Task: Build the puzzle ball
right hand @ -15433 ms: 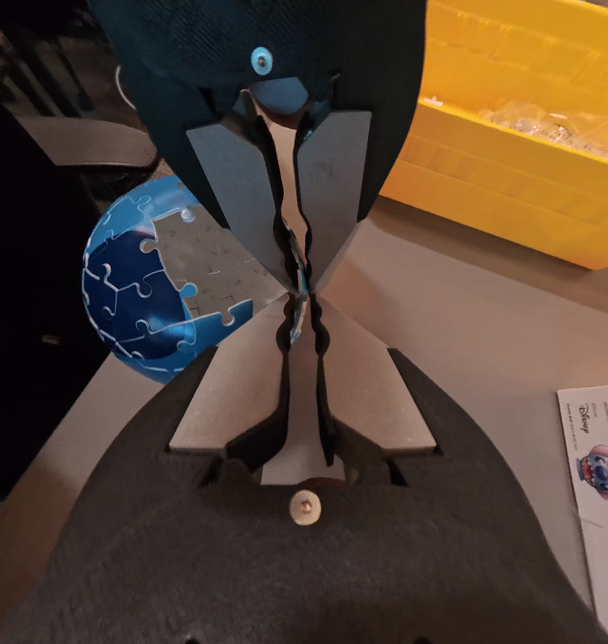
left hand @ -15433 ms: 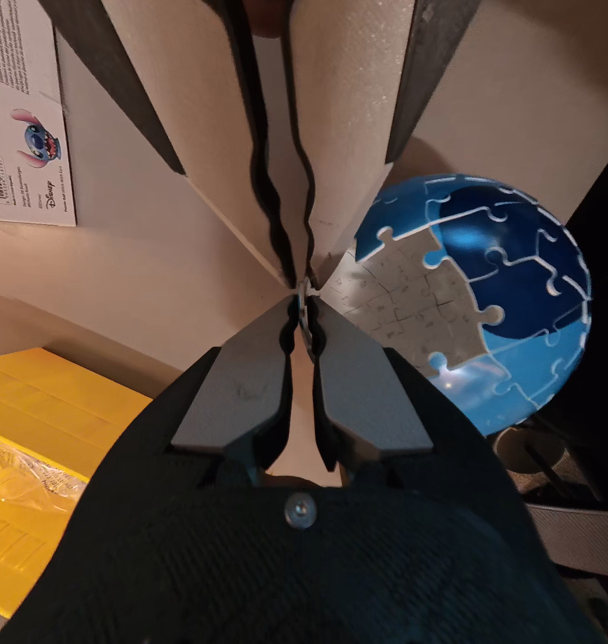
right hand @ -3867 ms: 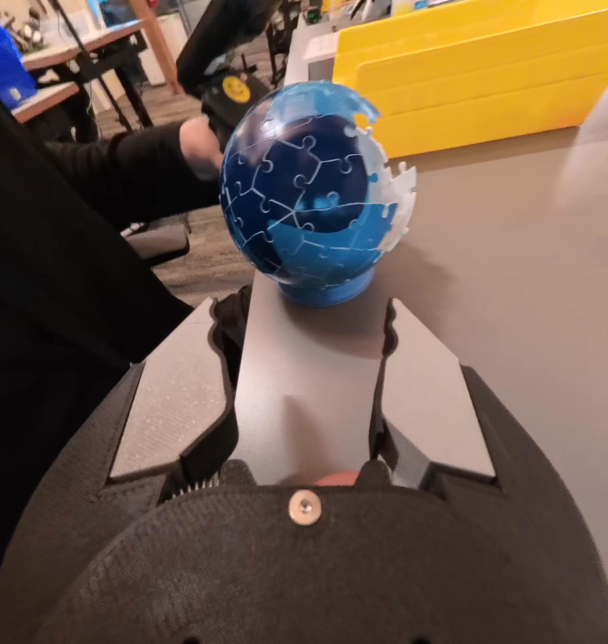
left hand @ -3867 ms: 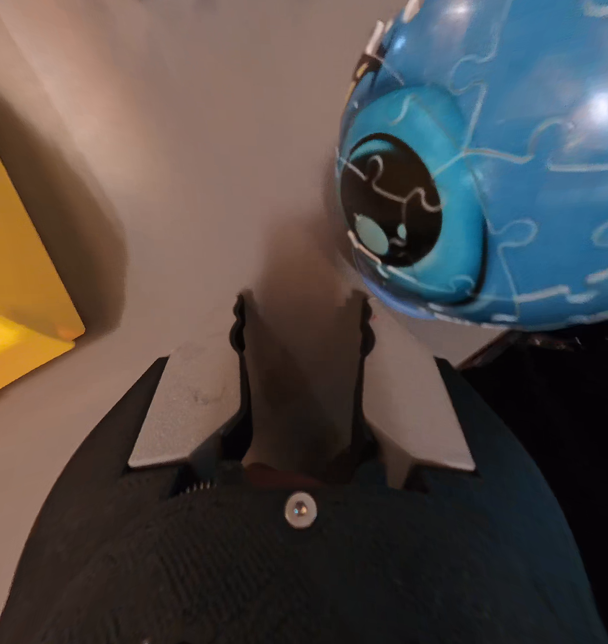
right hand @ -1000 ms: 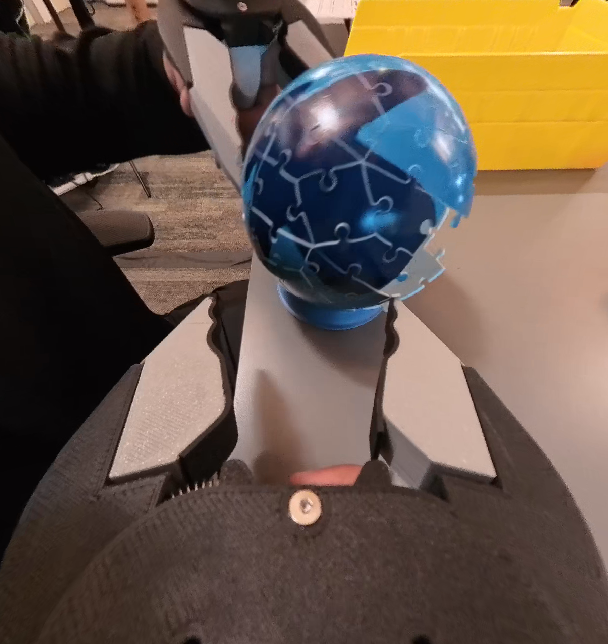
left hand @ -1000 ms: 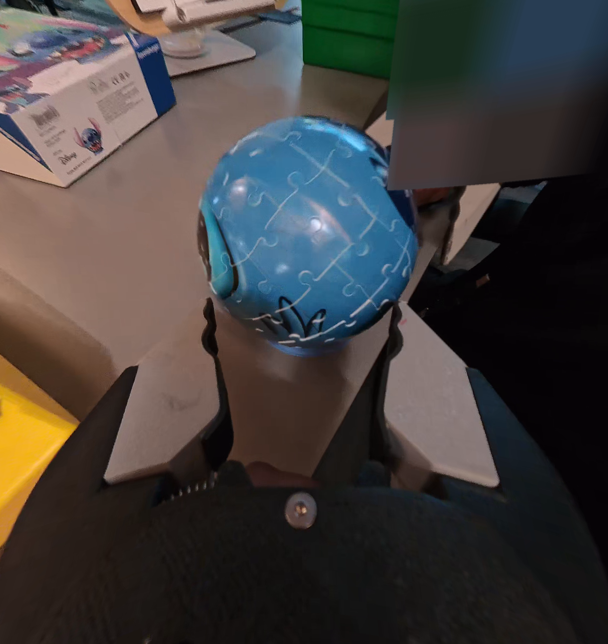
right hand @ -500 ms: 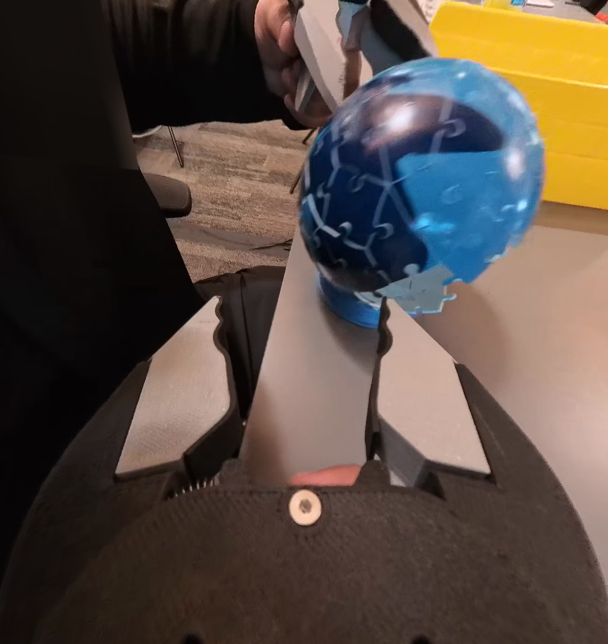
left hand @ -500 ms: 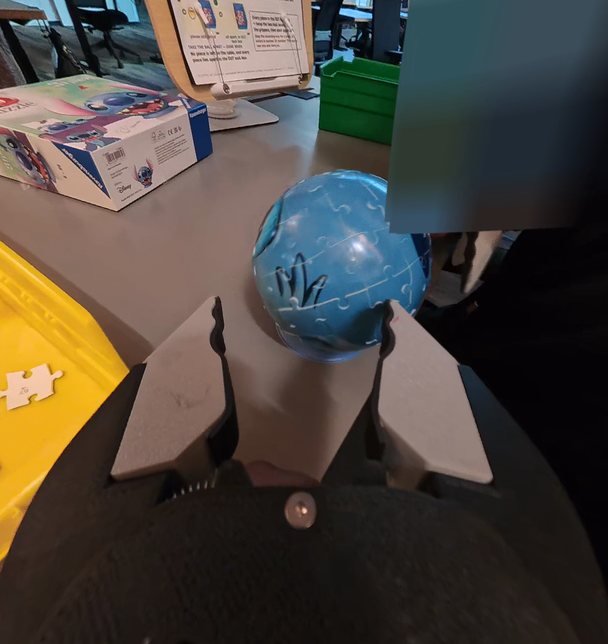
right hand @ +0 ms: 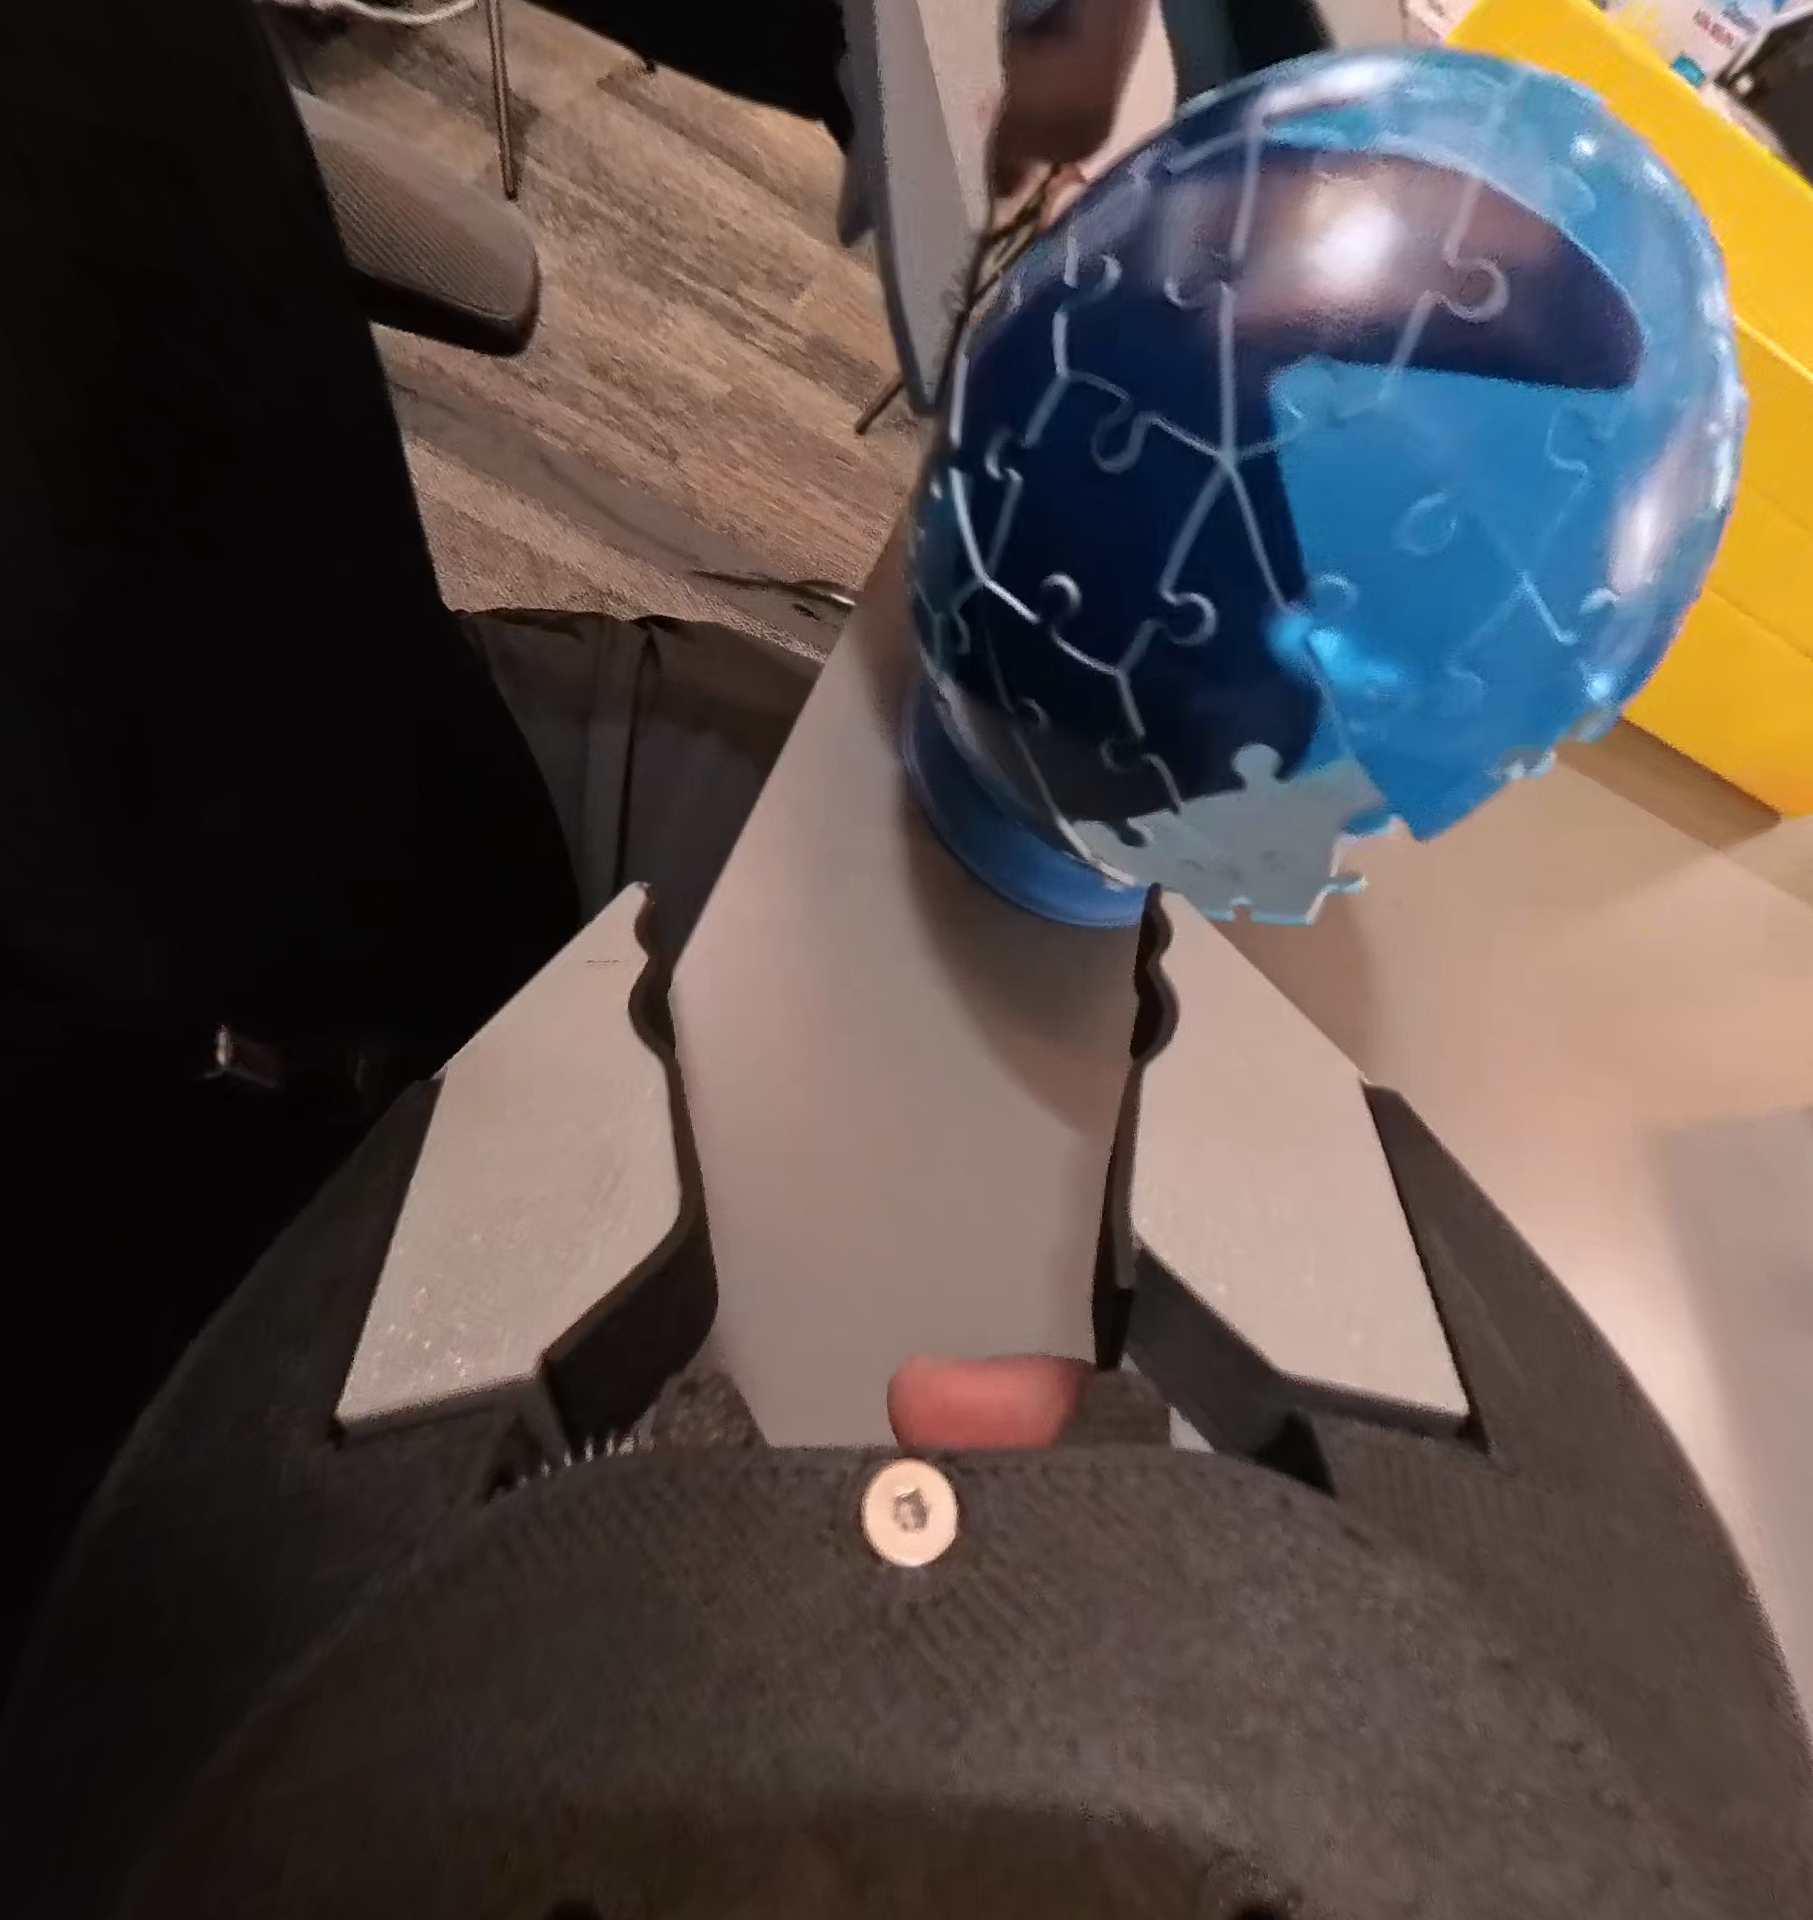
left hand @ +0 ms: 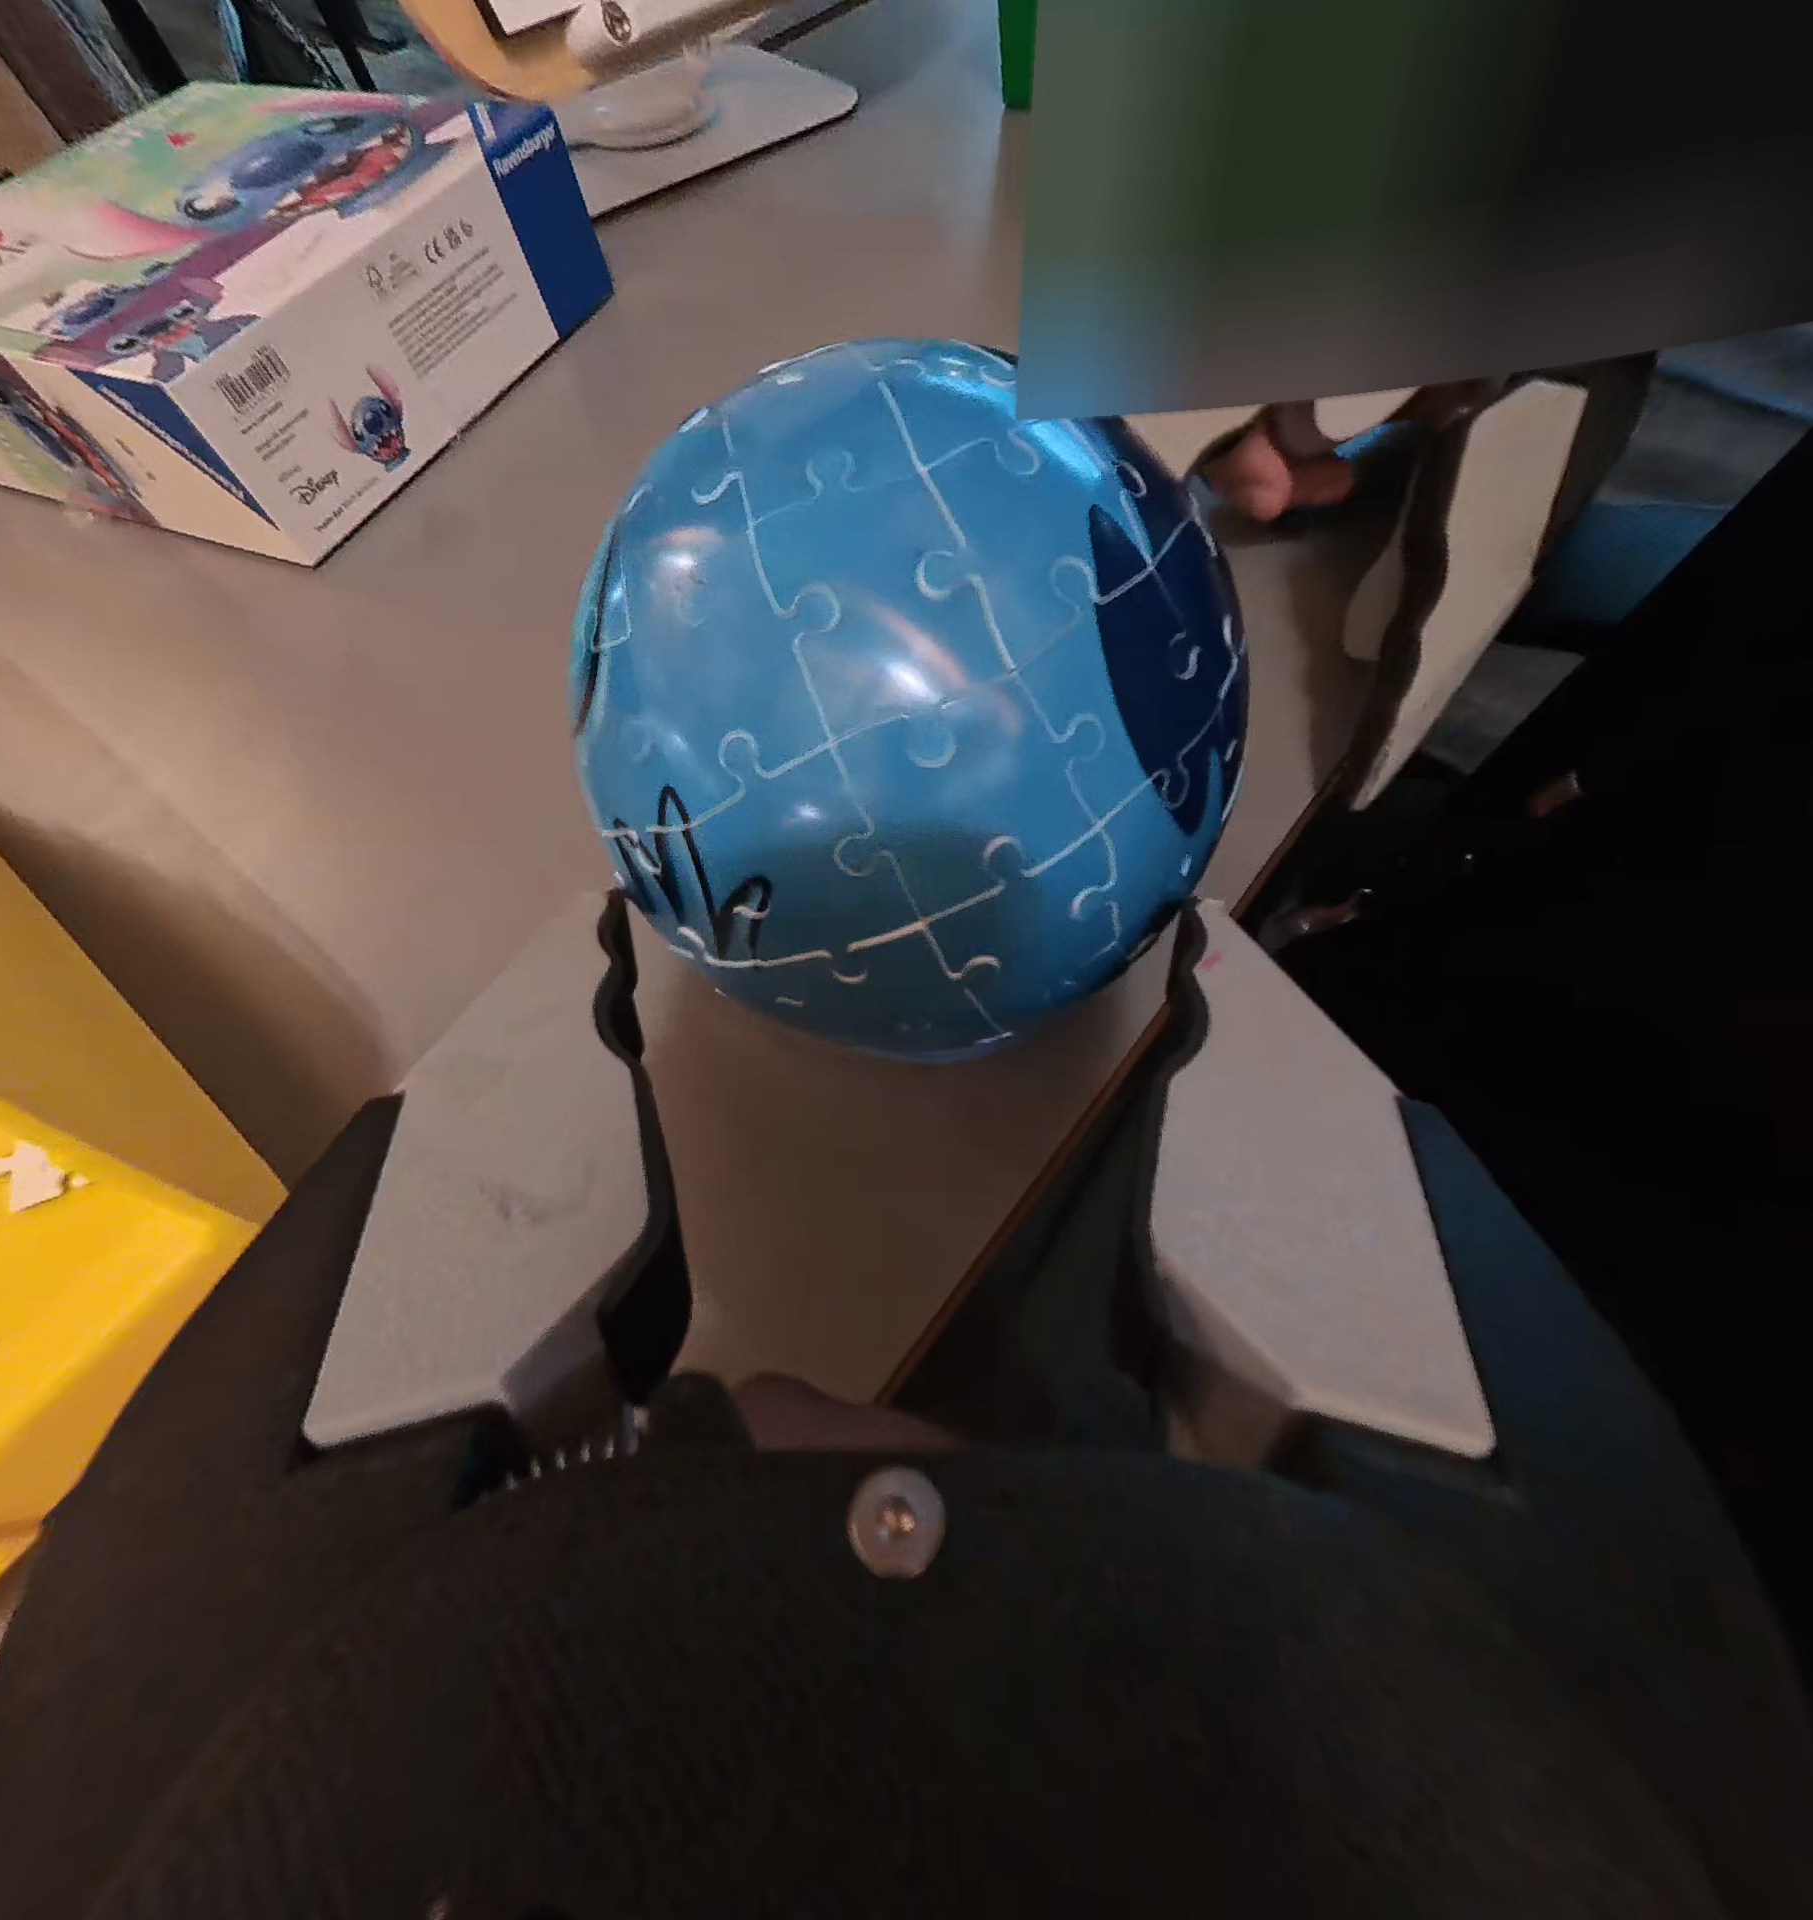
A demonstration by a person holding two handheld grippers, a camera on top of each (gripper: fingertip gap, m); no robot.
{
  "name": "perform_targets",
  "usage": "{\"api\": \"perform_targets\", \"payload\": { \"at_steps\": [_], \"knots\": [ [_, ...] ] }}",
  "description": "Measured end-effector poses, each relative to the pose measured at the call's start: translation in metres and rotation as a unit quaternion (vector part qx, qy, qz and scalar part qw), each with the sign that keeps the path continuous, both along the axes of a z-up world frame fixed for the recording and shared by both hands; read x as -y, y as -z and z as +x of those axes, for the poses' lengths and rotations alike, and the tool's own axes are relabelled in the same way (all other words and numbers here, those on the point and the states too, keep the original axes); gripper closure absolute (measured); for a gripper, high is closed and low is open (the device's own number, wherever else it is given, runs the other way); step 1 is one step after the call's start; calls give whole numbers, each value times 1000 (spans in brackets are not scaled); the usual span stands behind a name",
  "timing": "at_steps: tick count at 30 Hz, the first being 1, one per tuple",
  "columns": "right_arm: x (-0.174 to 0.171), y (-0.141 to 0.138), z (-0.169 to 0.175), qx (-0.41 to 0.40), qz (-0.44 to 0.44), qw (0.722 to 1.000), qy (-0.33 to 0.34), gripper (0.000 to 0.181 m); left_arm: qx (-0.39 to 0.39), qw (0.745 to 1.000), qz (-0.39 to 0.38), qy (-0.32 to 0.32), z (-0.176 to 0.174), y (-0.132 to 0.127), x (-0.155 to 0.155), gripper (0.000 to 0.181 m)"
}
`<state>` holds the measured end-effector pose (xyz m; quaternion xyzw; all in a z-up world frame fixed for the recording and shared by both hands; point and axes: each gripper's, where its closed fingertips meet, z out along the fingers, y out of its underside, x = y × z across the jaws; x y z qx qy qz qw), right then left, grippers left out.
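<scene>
ball (left hand: 907,696): on a blue stand (right hand: 1027,873) near the table (left hand: 289,727) edge, just beyond both sets of fingertips; shell nearly closed, a gap low on the side seen in the right wrist view, with pale piece backs showing there
left gripper (left hand: 897,935): spread wide, holding nothing; tips flanking the ball's lower half, no clear contact; ball dead ahead, centred between the fingers
right gripper (right hand: 891,940): spread wide, empty; ball ahead and off to the right of its axis, stand just beyond the right fingertip
opposition: grippers facing each other across the ball; each visible behind the ball in the other's view
axis: none to speak of, a sphere; what counts is the gap's facing, toward the right gripper, away from the left
nearer: left, by centring; probably better placed to steady or turn the ball
bin (left hand: 71,1309): yellow, left of the left gripper, loose pieces inside; likely source of the next piece
box (left hand: 258,312): farther back on the table, well apart from the ball
</scene>
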<state>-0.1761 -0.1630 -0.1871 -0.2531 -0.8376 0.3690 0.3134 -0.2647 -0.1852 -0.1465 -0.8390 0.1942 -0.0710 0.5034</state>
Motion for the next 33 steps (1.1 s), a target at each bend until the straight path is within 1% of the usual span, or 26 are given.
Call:
{"api": "perform_targets", "payload": {
  "at_steps": [2, 4, 8, 11, 13, 16, 21, 24, 25, 28, 32, 33],
  "knots": [
    [6, 1, 1, 2, 4, 1000, -7, 95, 9, 1000, 2, 2, -2, -1, -2, 79],
    [11, 3, 1, -3, 16, 1000, -12, 90, 19, 1000, 5, 0, -7, 0, -3, 78],
    [19, 6, -1, -14, 43, 999, -23, 88, 69, 997, 21, -9, -24, -4, -4, 79],
    [28, 6, -3, -18, 45, 998, -37, 88, 103, 993, 42, -41, -44, -7, -4, 82],
    [31, 7, -5, -15, 46, 998, -45, 87, 122, 989, 56, -69, -58, -10, -5, 91],
    [27, 7, -6, -10, 43, 998, -50, 82, 137, 983, 69, -102, -73, -12, -6, 92],
    [-11, 4, -7, -4, 34, 999, -23, 76, 150, 981, 77, -94, -64, -19, -1, 93],
    [-12, 2, -1, 0, 57, 998, -41, 82, 125, 986, 73, -82, -52, -17, -1, 92],
    [-12, 3, 0, 1, 71, 997, -44, 80, 113, 988, 72, -79, -48, -15, -2, 92],
    [-8, 7, 4, 3, 102, 993, -65, 66, 101, 991, 66, -55, -33, -14, -6, 89],
    [-12, 19, 9, 31, 151, 986, -69, 37, 111, 992, 59, -14, -14, -10, -7, 89],
    [-11, 21, 11, 40, 155, 985, -71, 28, 114, 992, 54, -7, -10, -7, -6, 86]
  ]
}}
